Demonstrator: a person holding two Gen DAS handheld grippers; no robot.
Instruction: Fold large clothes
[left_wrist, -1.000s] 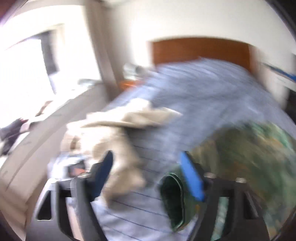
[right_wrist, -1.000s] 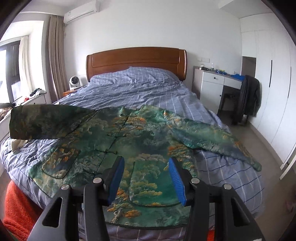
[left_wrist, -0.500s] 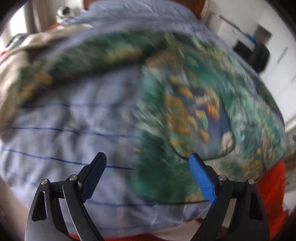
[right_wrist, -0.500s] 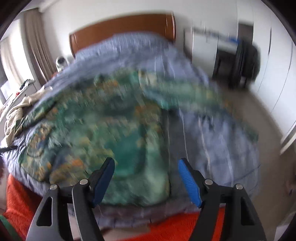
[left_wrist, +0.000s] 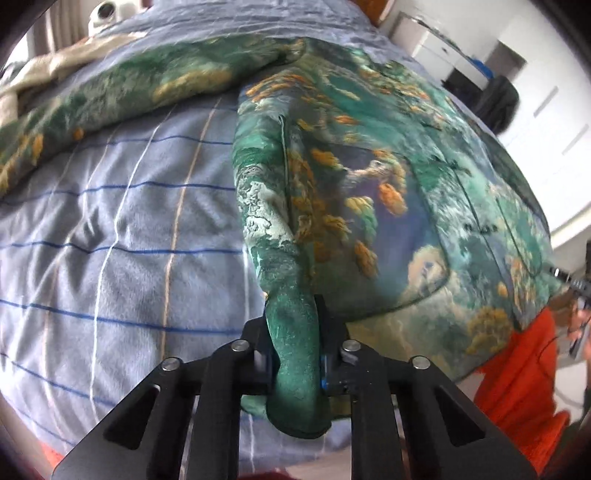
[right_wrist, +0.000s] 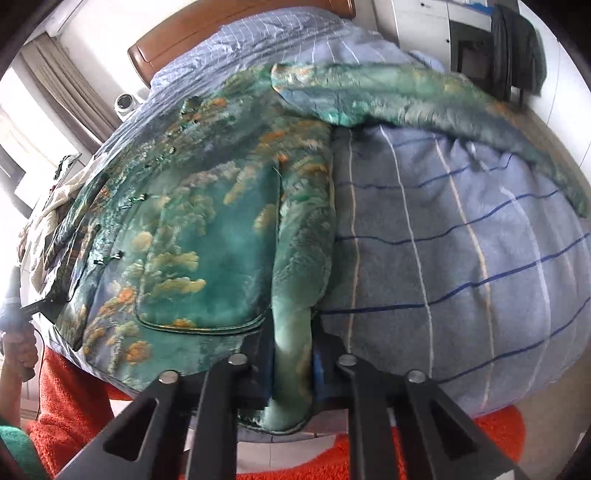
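green jacket (left_wrist: 369, 192) lay spread face-up on the blue striped duvet (left_wrist: 122, 236), near the bed's foot edge, w/ both sleeves stretched out to the sides. left gripper (left_wrist: 295, 354) was clamped tight on the hem corner at the jacket's one side, fabric bunched up btwn its fingers. right gripper (right_wrist: 291, 354) was pinched on the opposite hem corner, cloth likewise squeezed in. orange towel (right_wrist: 74, 398) hung below the bed edge. beige garment (left_wrist: 44, 70) sat beyond the far sleeve. wooden headboard (right_wrist: 207, 33) at the back.

Bare duvet (left_wrist: 122, 236) left of jacket (left_wrist: 369, 177); beige garment (left_wrist: 55, 70) blocks far left.
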